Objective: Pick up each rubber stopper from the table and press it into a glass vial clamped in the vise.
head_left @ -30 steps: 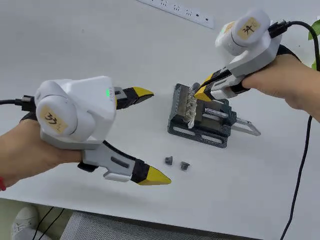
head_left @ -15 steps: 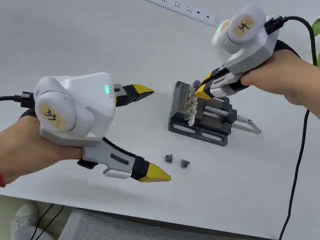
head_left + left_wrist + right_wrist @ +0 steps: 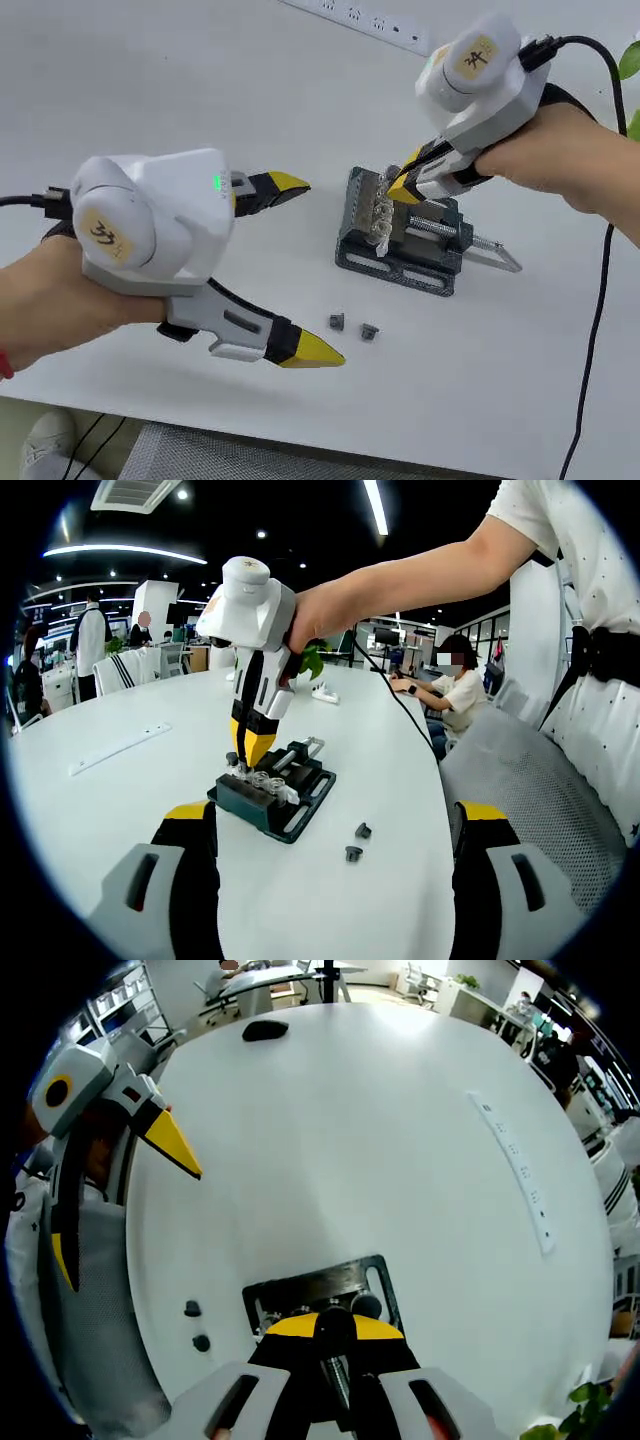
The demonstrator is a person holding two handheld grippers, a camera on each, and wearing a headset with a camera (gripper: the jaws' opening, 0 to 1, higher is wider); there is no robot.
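Over the vise (image 3: 392,266), right claw (image 3: 400,186) nipped onto a rubber stopper (image 3: 335,1322), left claw (image 3: 318,270) tagged "33" spread wide, empty.

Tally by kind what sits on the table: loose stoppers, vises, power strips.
Loose rubber stoppers: 2
Vise: 1
Power strip: 1
Total: 4

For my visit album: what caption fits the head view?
Right gripper at the glass vials in a vise; open left gripper hovering beside two loose rubber stoppers on the white table.
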